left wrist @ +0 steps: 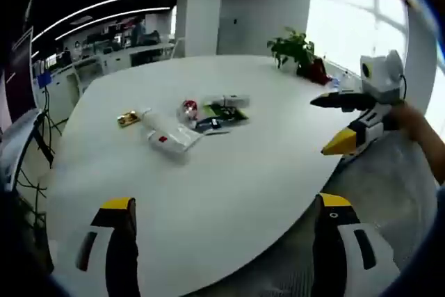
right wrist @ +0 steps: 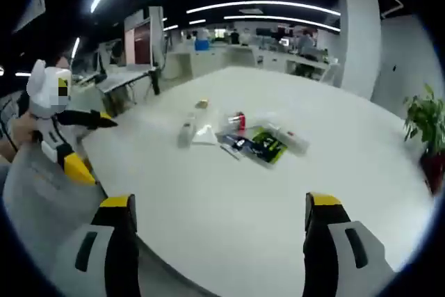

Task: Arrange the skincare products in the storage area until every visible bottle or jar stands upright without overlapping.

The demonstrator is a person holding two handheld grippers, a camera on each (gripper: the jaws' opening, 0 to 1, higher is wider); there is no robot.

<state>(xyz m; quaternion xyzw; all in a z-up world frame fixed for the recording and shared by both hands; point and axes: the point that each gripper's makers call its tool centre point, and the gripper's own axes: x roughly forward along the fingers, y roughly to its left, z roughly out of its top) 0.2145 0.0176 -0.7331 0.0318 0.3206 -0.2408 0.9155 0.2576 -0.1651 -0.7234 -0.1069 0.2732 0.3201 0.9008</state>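
The skincare products (left wrist: pixel 188 122) lie in a loose cluster near the middle of the white table (left wrist: pixel 229 193), several on their sides; the left tool (left wrist: pixel 226 206) hangs wide and empty above the table's near edge; the right tool (right wrist: pixel 219 203) is likewise spread wide, holding nothing; a potted plant (left wrist: pixel 293 50) stands at the far edge.

Left gripper view, frame centre-left: a white tube (left wrist: pixel 167 137) with a red mark lies flat, a red-and-white jar (left wrist: pixel 188 110) beside it, a small gold item (left wrist: pixel 127 118) at far left.
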